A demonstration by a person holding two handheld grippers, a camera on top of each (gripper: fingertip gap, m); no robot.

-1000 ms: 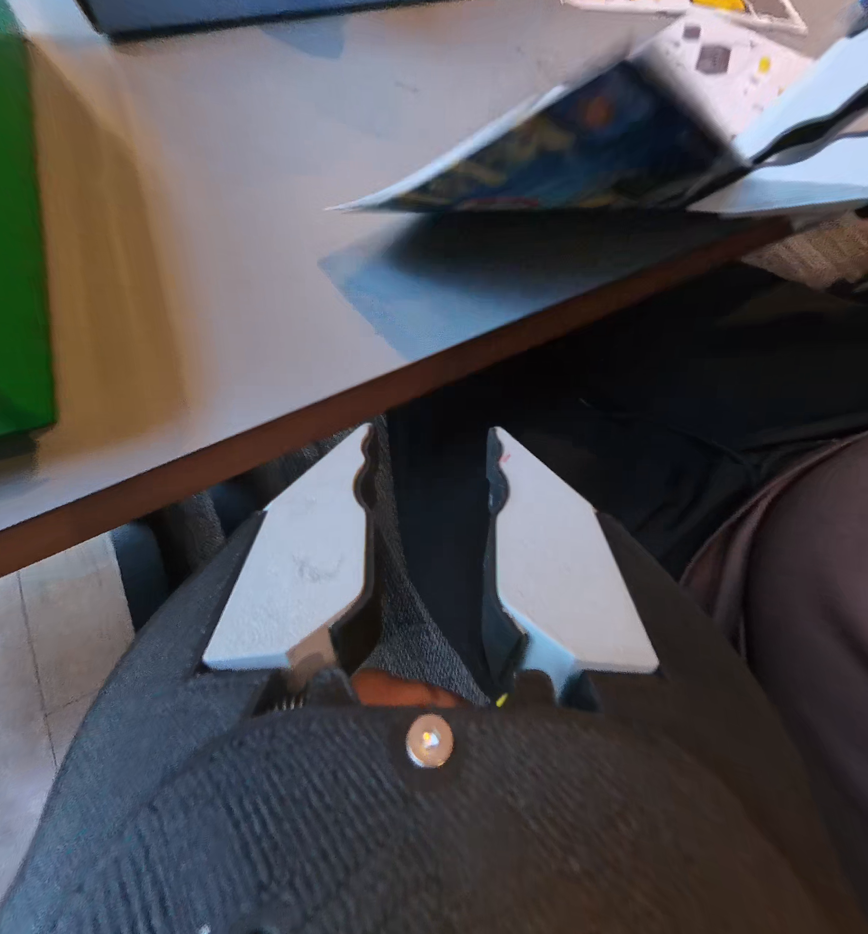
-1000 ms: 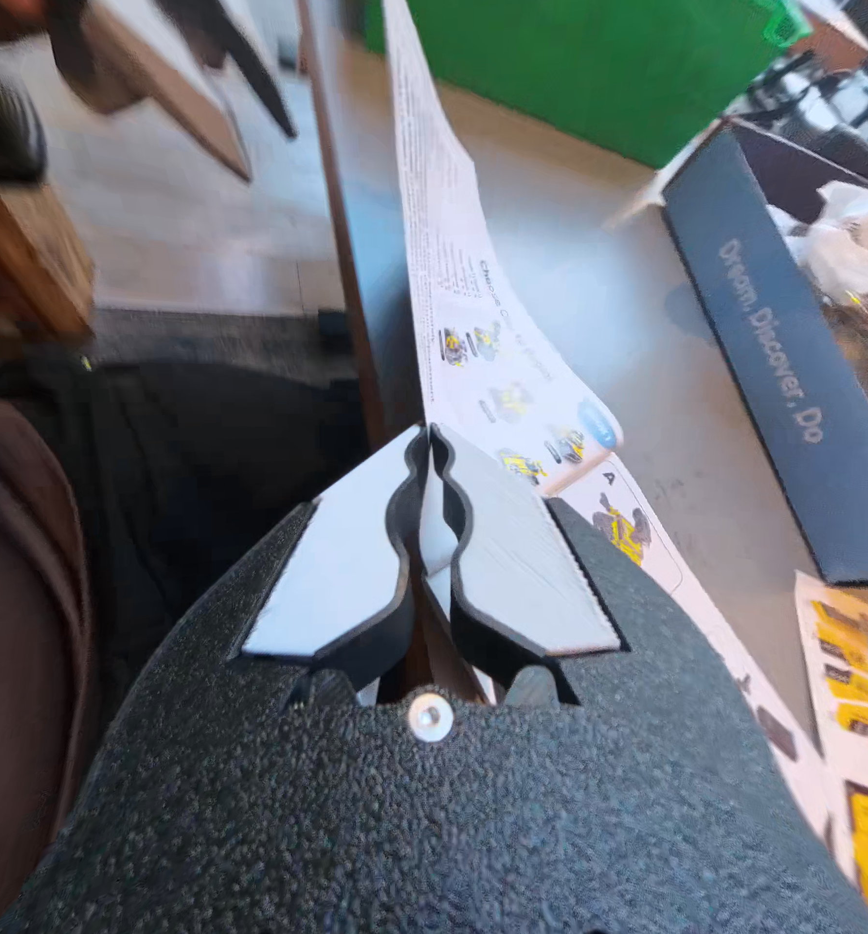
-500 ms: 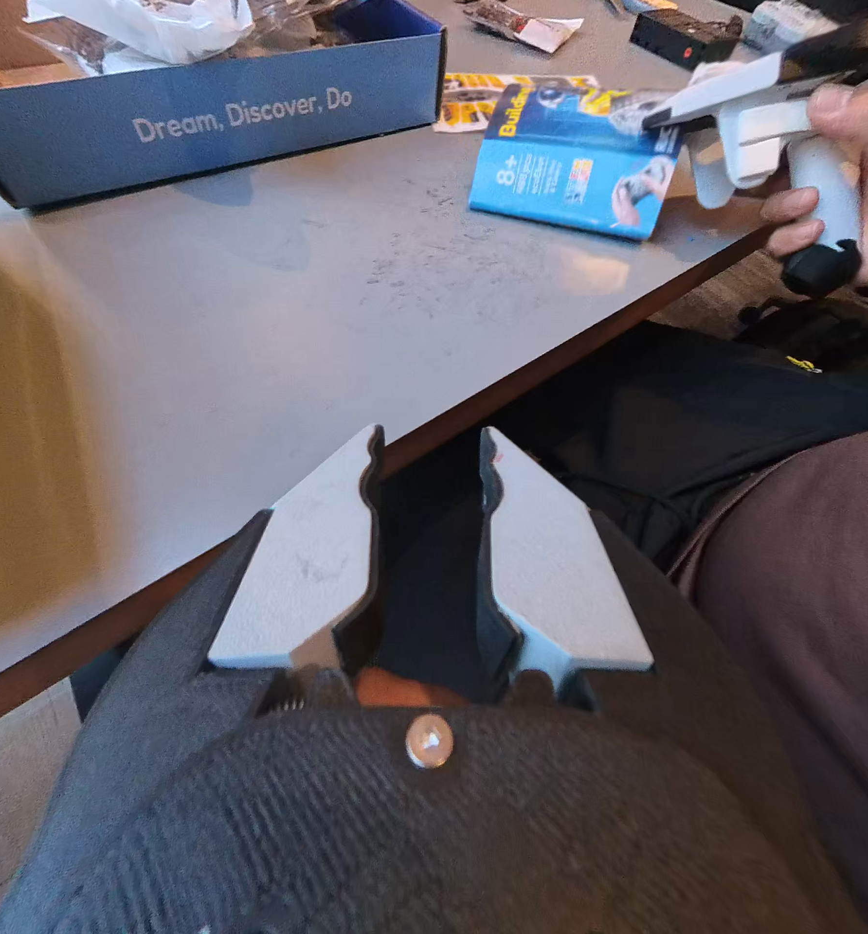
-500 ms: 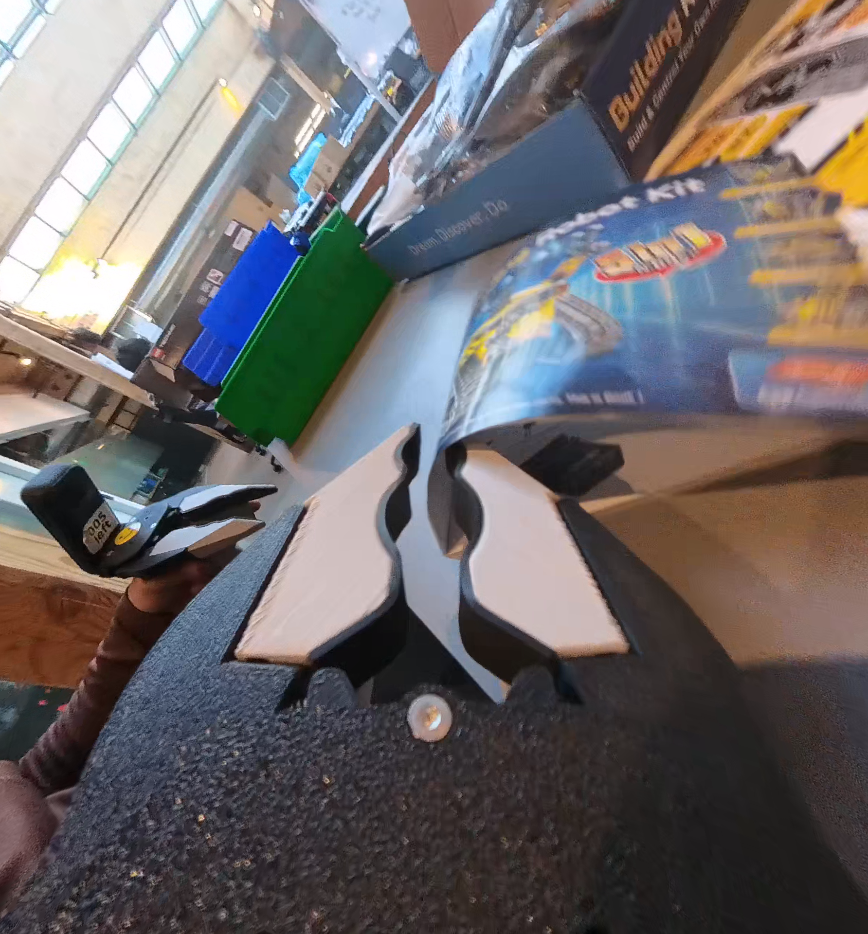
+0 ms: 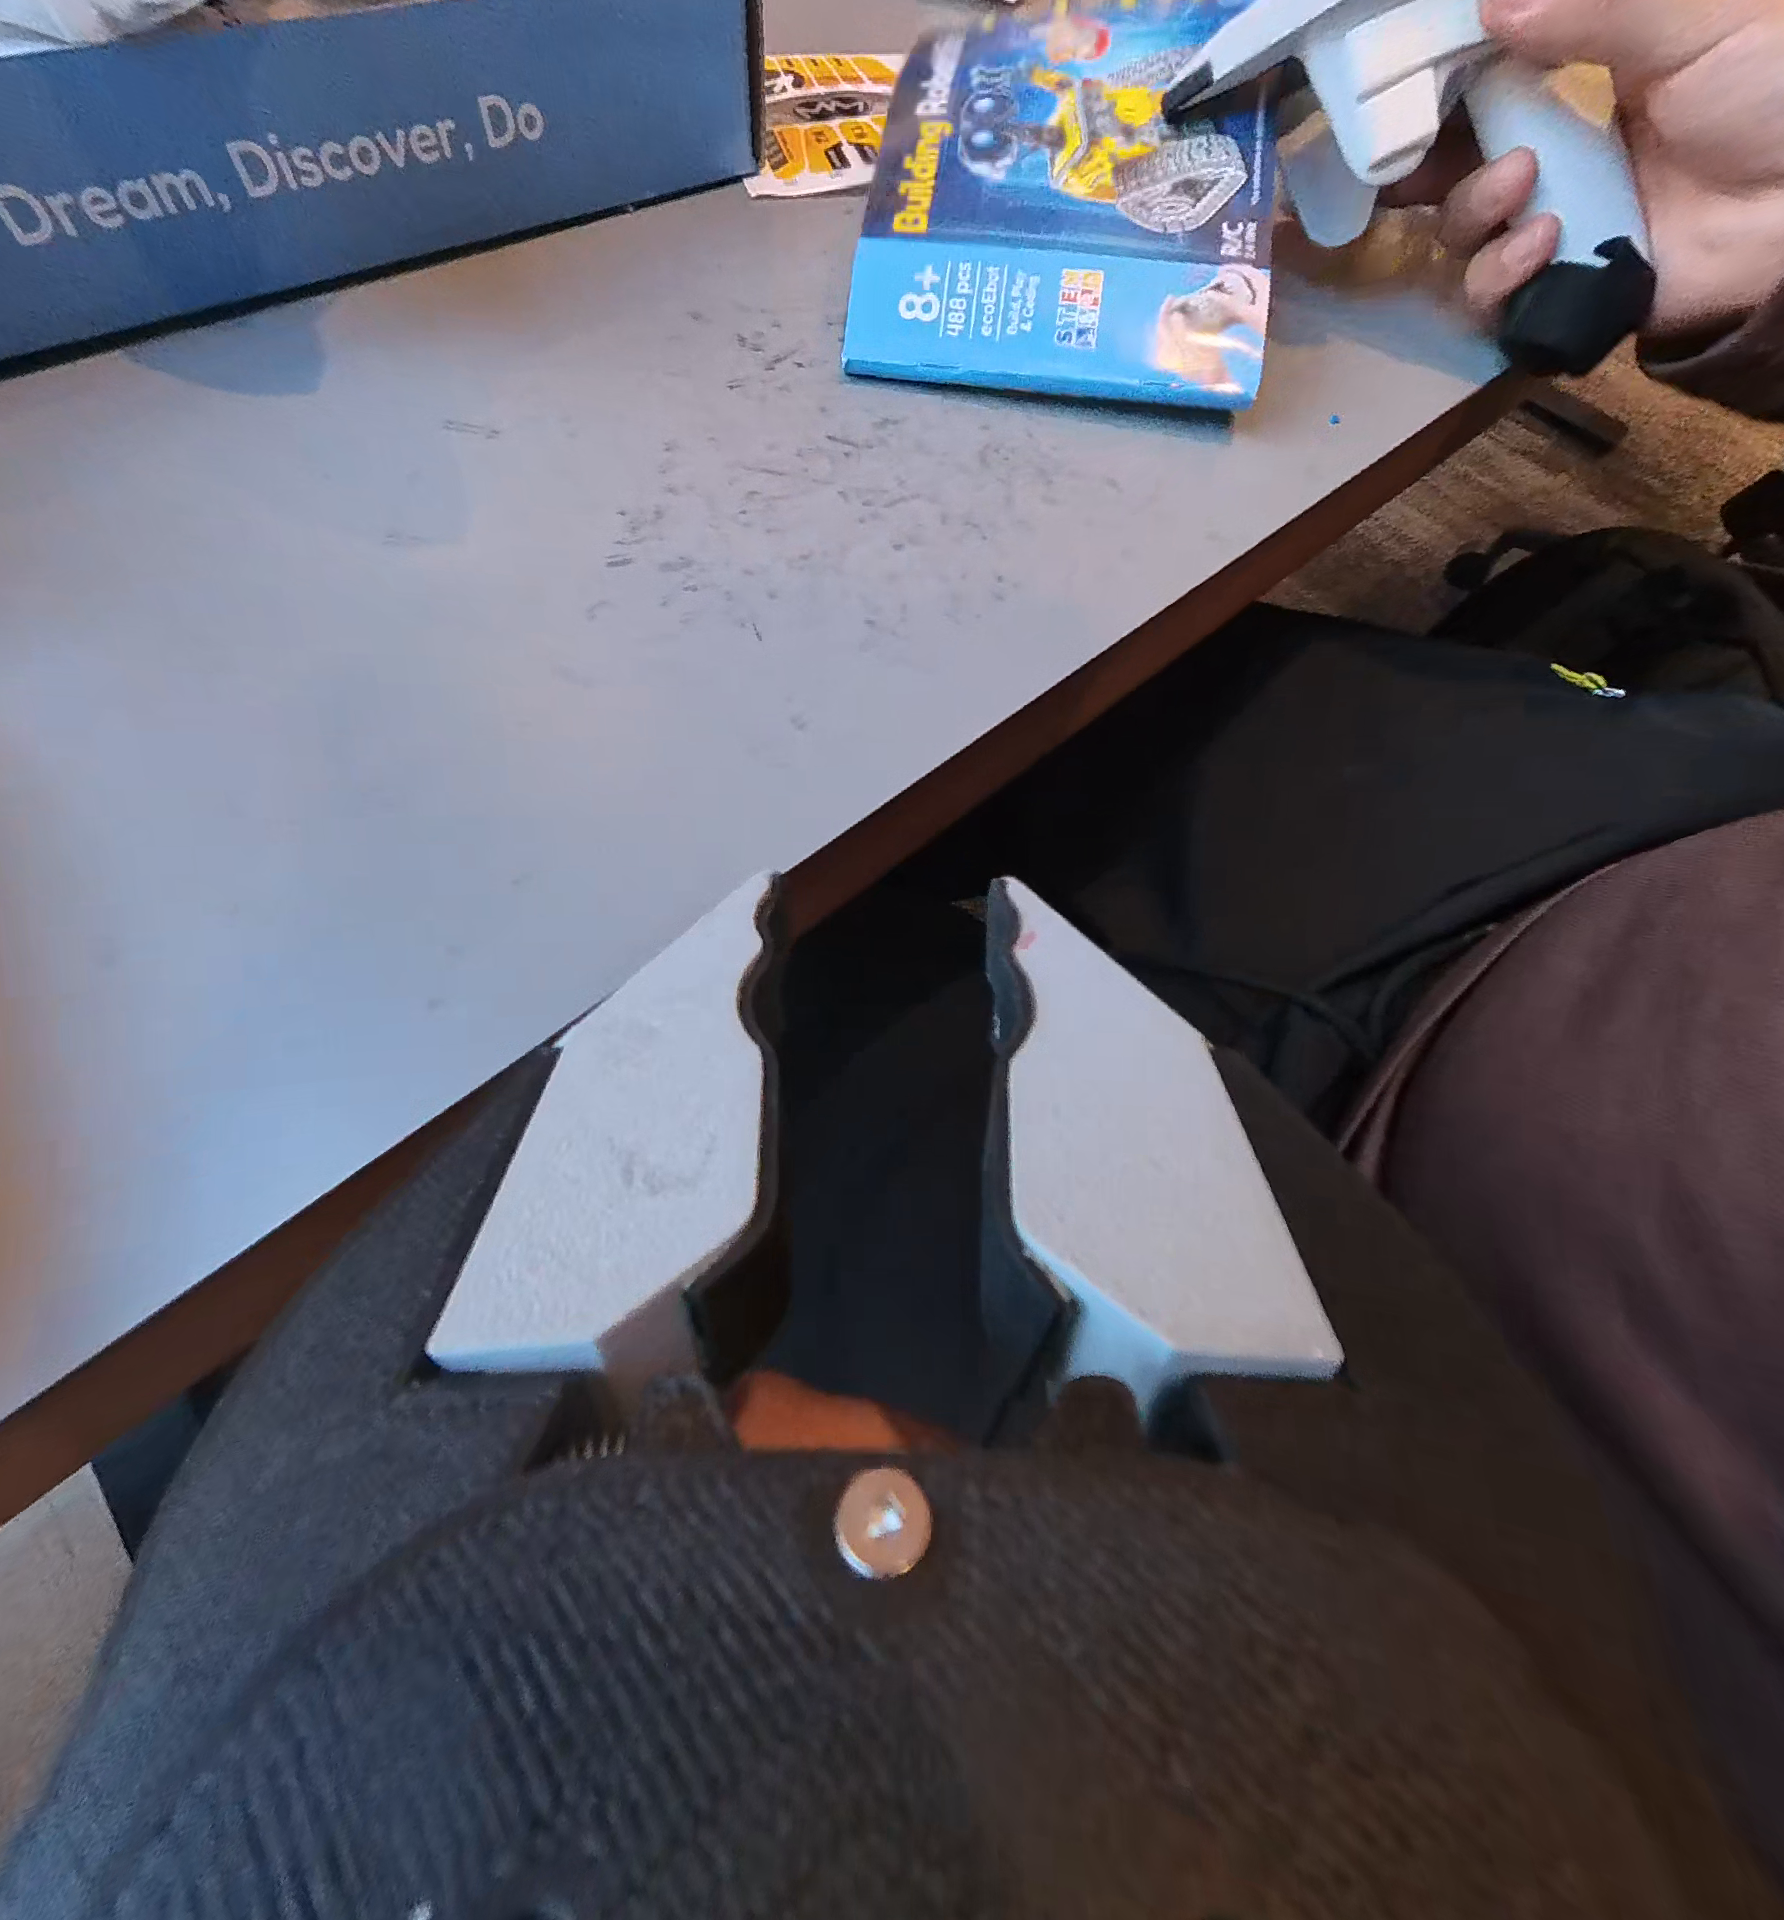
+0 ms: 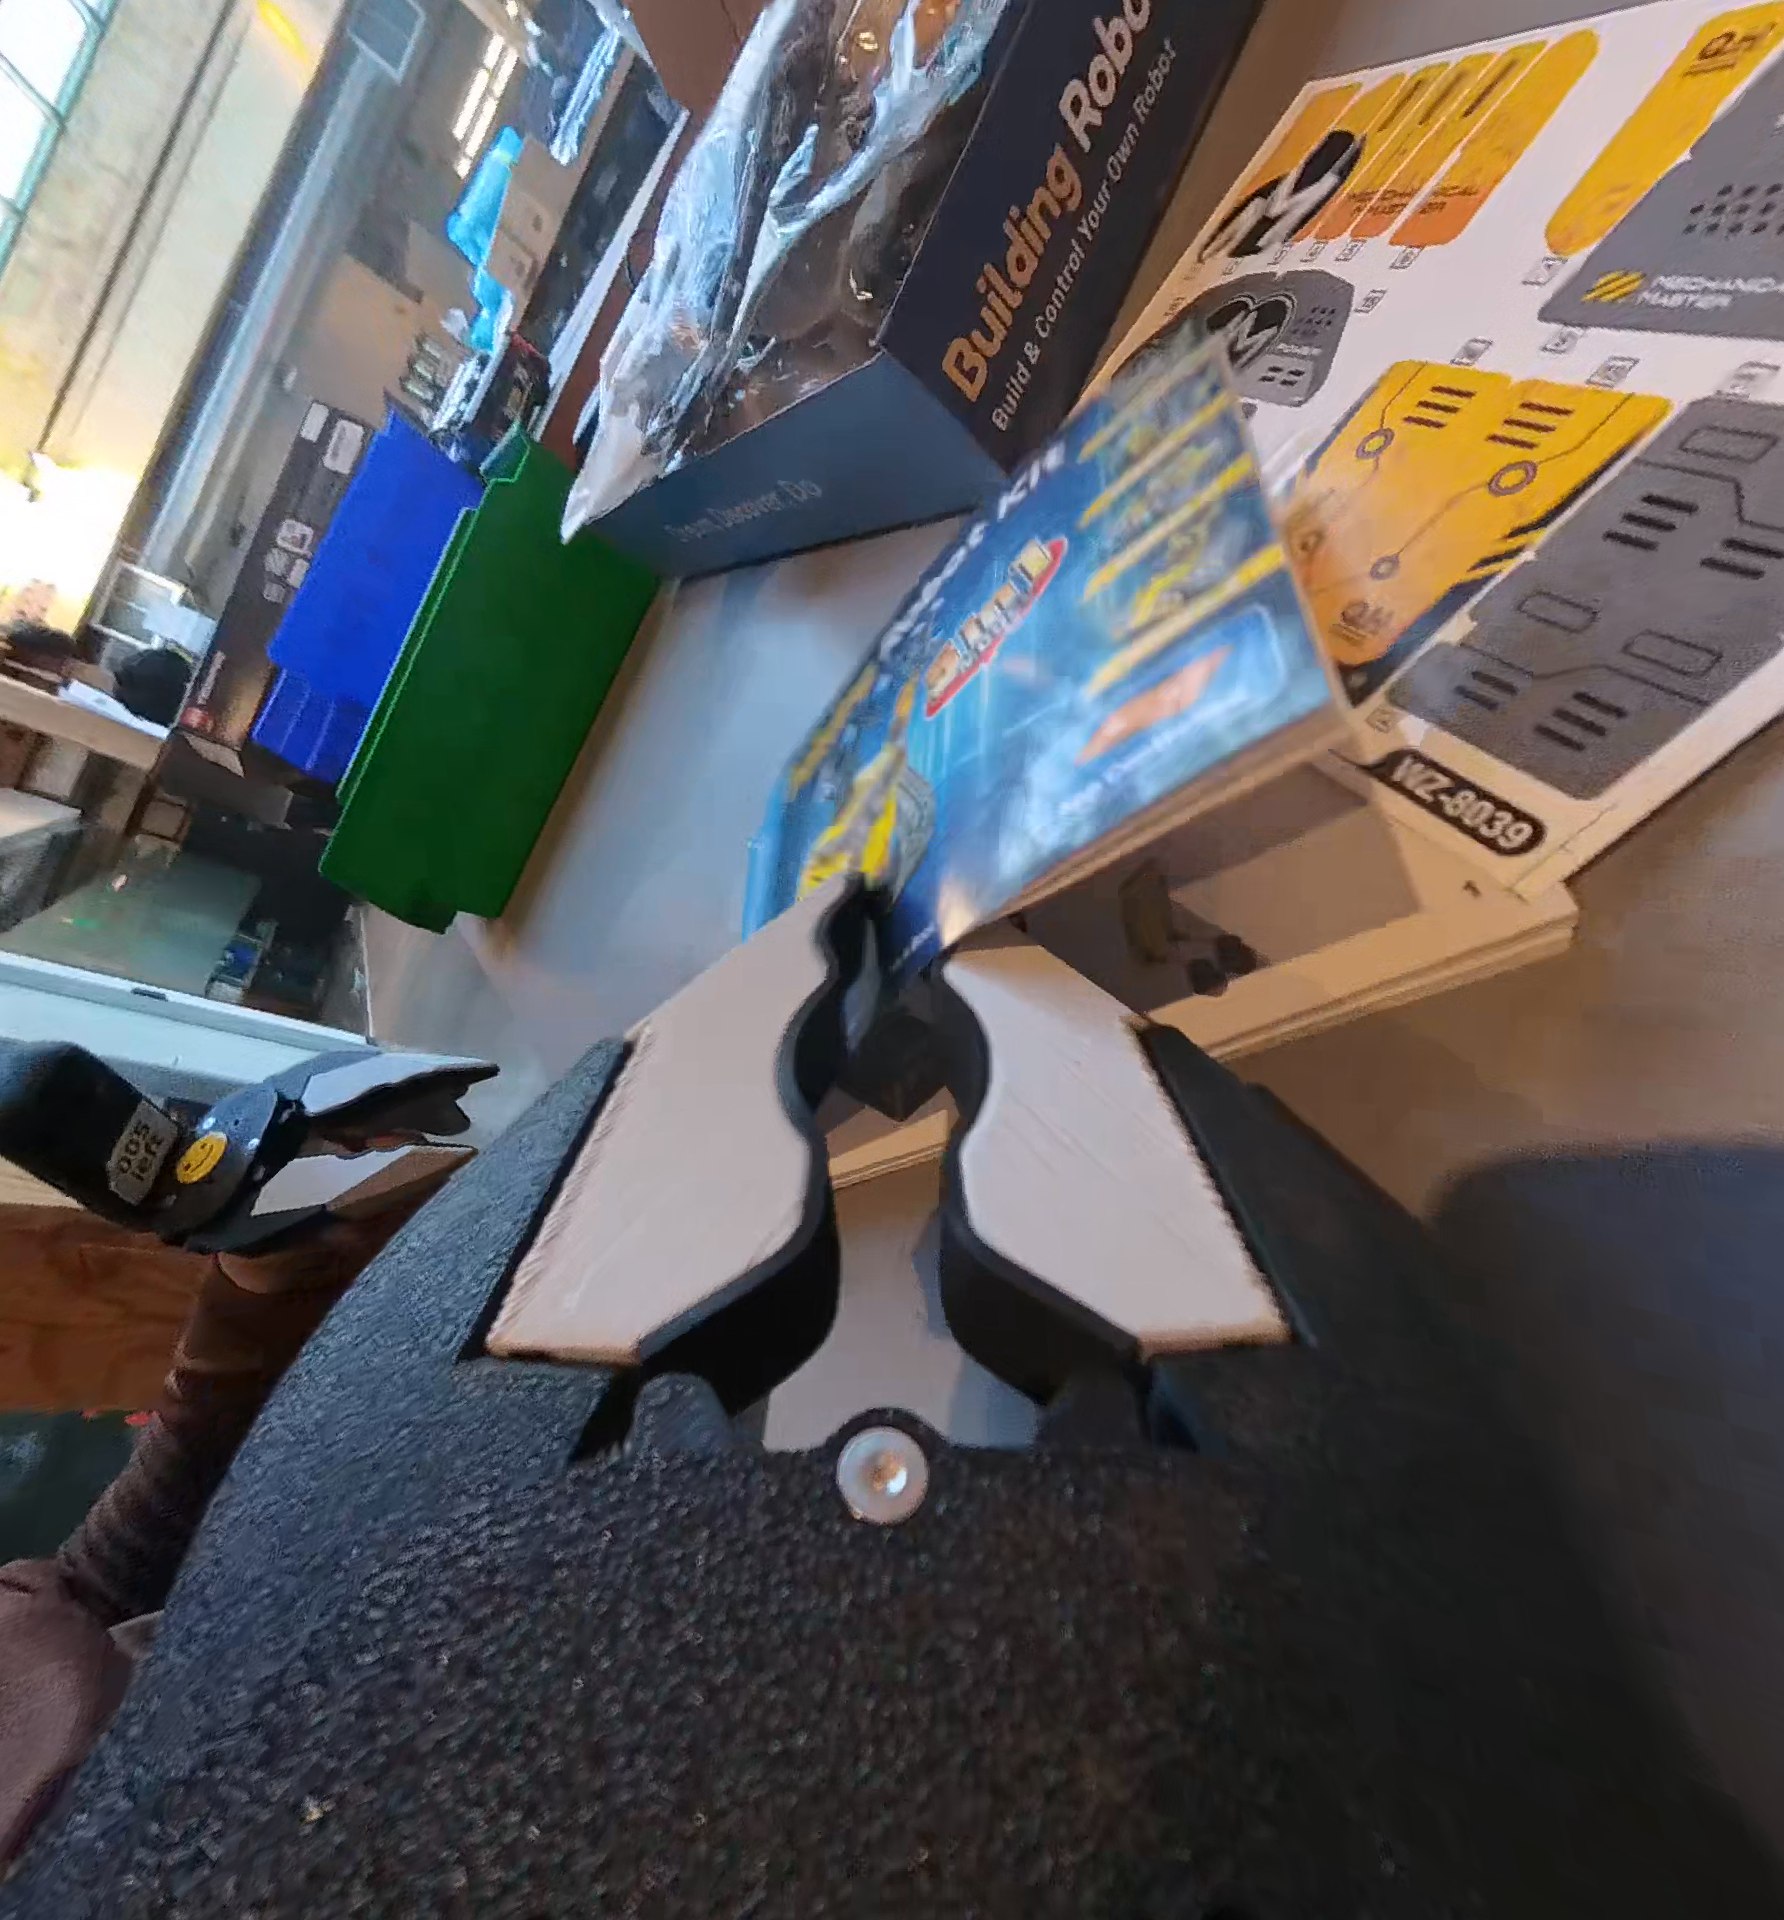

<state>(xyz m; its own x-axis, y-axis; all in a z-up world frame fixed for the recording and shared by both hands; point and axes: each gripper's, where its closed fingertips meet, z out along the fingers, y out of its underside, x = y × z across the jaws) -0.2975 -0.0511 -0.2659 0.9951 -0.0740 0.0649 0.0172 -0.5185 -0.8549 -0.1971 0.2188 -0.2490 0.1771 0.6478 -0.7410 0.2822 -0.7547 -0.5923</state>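
A blue booklet (image 5: 1054, 260) lies on the grey table (image 5: 452, 623) near its front edge. In the right wrist view its cover (image 6: 1075, 644) stands lifted above the white pages and is blurred. My right gripper (image 6: 896, 930) has its jaws slightly apart, with the cover's near edge between the tips. It also shows in the left wrist view (image 5: 1179, 99), held by a hand (image 5: 1698, 135) over the booklet. My left gripper (image 5: 888, 904) is open and empty at the table's front edge, also seen in the right wrist view (image 6: 452, 1101).
An open dark blue box (image 5: 296, 177) with plastic bags stands at the back. A yellow and grey sticker sheet (image 6: 1594, 416) lies beside the booklet. A green bin (image 6: 493, 686) stands farther along the table. A black bag (image 5: 1387, 779) and the person's lap (image 5: 1594, 1143) are below the edge. The gap from one gripper's tips to the other's is roughly 30 centimeters.
The right gripper carried the booklet from the table's edge and laid it on the table, and its jaws have loosened. The left gripper stayed open and swung toward the box and booklet.
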